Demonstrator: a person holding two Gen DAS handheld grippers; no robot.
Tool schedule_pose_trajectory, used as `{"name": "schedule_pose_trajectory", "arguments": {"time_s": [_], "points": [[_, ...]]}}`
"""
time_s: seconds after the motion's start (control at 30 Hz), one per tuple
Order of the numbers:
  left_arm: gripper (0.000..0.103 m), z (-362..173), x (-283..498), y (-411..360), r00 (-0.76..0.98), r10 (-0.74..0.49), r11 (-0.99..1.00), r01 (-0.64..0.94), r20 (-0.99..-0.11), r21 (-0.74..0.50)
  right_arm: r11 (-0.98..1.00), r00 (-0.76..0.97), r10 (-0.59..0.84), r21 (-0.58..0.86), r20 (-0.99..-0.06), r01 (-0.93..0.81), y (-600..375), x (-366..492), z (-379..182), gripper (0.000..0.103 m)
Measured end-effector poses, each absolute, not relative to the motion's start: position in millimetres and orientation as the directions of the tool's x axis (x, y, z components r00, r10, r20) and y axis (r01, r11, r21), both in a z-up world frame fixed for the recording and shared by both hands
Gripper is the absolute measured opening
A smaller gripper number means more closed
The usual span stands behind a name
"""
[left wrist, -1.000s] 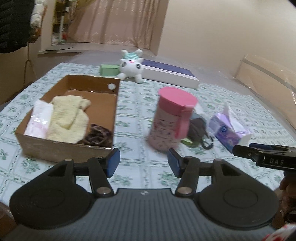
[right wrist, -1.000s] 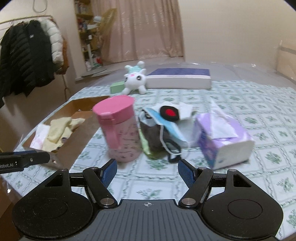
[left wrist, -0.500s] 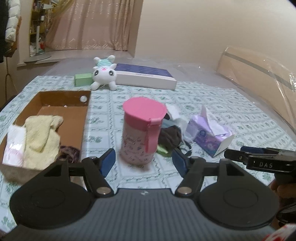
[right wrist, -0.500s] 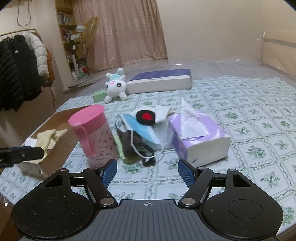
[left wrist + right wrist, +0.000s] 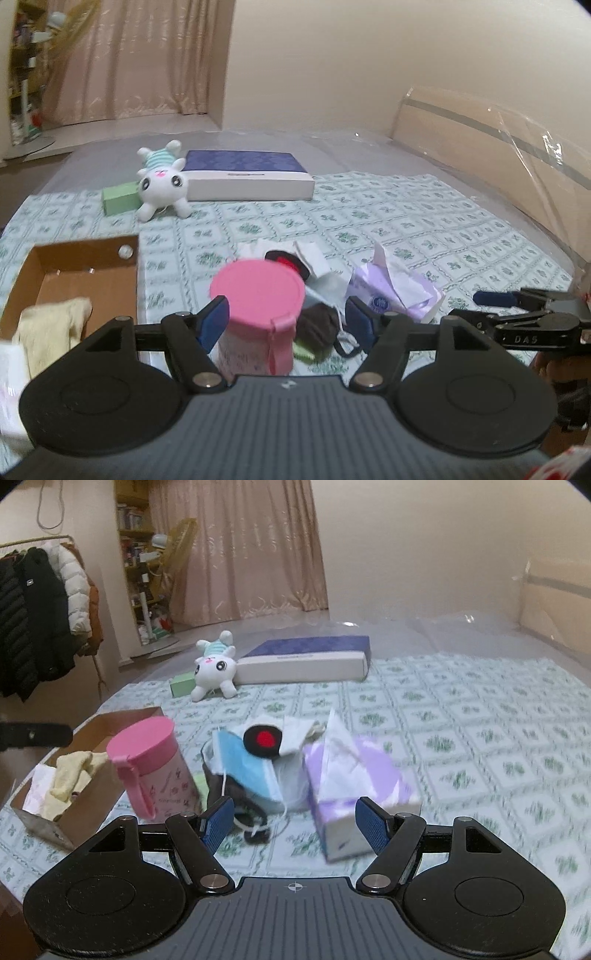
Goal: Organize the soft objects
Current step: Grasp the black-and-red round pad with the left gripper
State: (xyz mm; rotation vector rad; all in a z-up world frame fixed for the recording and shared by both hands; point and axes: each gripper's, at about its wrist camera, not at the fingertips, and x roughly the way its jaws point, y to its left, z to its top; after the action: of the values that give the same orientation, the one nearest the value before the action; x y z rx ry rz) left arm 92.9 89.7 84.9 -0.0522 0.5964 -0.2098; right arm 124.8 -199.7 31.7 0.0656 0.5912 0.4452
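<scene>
A cardboard box (image 5: 85,254) at the left holds a yellow towel (image 5: 74,771) and a white packet. Right of the box stands a pink lidded cup (image 5: 258,291). Behind the cup lies a heap: a blue face mask (image 5: 243,764), a dark cloth (image 5: 317,325), a black pad with a red dot (image 5: 264,738) and a purple tissue pack (image 5: 362,775). A white plush rabbit (image 5: 162,184) lies at the far side. My left gripper (image 5: 286,321) is open and empty, above and short of the cup. My right gripper (image 5: 295,818) is open and empty, short of the heap and the tissue pack.
A green block (image 5: 120,197) and a flat blue and white box (image 5: 247,177) lie beside the rabbit at the back. A patterned cloth (image 5: 480,738) covers the surface, bare to the right. Coats on a rack (image 5: 37,620) hang at the far left.
The left gripper's jaws have spread wider, and it has risen and swung right, from the box towards the cup. The right gripper has shifted right, so the tissue pack now lies ahead.
</scene>
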Motion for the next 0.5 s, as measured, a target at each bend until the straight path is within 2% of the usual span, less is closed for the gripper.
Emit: {"name": "schedule_pose_trajectory", "arguments": {"time_s": [0.13,0.27,0.5], "points": [[0.066,99,124,91,0.786,-0.224,0.969,0.241,-0.575,-0.049,0.877,0.714,0.466,0.165,-0.523,-0.451,-200,148,46,0.072],[0.066,107,169,91,0.725,-0.282,0.943,0.331,-0.628,-0.042,0.84,0.665,0.508,0.144,-0.548,-0.523,-198,185,61,0.072],[0.066,96,260,80,0.616,-0.304,0.899,0.438,-0.727,-0.005,0.805,0.612,0.505,0.077,-0.608,-0.588,-191,262,69,0.072]]}}
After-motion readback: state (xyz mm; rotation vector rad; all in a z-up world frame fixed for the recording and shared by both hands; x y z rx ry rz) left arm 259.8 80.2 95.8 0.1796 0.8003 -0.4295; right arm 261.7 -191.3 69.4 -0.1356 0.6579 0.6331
